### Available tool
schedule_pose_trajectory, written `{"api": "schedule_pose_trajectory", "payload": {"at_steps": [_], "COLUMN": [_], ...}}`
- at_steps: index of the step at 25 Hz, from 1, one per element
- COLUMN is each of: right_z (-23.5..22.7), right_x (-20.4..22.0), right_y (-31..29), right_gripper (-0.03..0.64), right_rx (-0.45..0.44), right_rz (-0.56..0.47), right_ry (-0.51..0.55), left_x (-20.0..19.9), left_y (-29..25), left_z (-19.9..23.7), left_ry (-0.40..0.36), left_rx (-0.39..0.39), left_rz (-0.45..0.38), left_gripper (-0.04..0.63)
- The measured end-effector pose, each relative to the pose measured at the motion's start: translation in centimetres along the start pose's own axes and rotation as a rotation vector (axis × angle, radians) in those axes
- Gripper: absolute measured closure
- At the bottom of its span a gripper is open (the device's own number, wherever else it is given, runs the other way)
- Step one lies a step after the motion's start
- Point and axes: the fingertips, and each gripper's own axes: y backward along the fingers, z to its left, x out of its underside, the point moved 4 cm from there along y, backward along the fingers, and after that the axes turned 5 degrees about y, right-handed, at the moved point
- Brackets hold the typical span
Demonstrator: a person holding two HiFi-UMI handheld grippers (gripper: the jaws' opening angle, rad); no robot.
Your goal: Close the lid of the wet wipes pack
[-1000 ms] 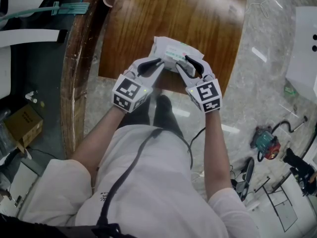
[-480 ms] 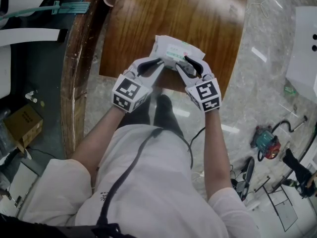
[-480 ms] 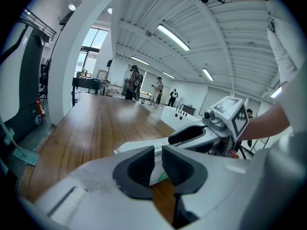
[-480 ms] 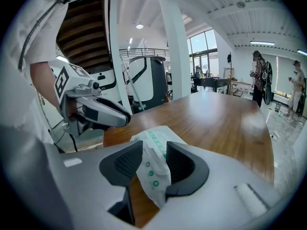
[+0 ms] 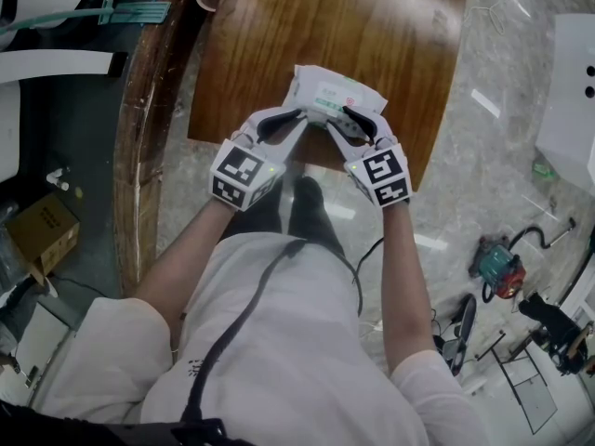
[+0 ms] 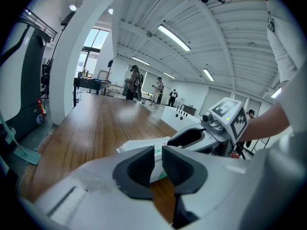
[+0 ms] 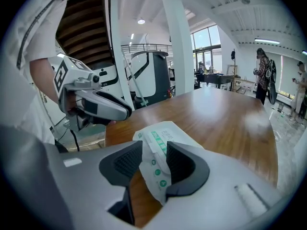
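head view looks down on a brown wooden counter [image 5: 307,26] with the wet wipes pack [image 5: 333,89] lying flat close to its near edge, white with green print on top. both arms reach forward to it from the bottom of the picture. the left hand-held gripper [image 5: 299,116] meets the pack's near left corner, and the right hand-held gripper [image 5: 347,117] comes onto the near right part of the pack. the two tips are near each other, with the pack's near edge between them. each carries its cube with square markers, left cube [image 5: 244,173] and right cube [image 5: 383,177], back by the wrists

left gripper view shows its two dark pads almost together, with only a narrow slit left. a thin white and green edge of the pack sits in that slit, so it is pinching the pack's edge. right gripper view shows its pads about half spread with the end of the pack between them, the wrapper bulging against both pads, so it is clamped on the pack. whether the lid is up or down i cannot tell from any view

on the floor to the left of the counter lies a cardboard box [image 5: 42,230]
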Motion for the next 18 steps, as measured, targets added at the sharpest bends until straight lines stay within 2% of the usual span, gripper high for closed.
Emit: {"api": "schedule_pose_trajectory", "payload": {"at_steps": [6,18], "right_z": [0.3,0.8], "right_x": [0.0,0.5], "right_y": [-0.3,-1.5], "right_gripper": [0.448,0.449], "right_rx": [-0.001,0.014], "right_rz": [0.036,0.202], "right_ry": [0.03,0.115], "left_x": [0.2,0.0], "left_y": [0.2,0.9], "left_z": [0.2,-0.2], "left_ry": [0.006,0.003], "left_rx": [-0.003,0.005], "left_rz": [-0.007,-0.007], "left_gripper": [0.538,0.538]}}
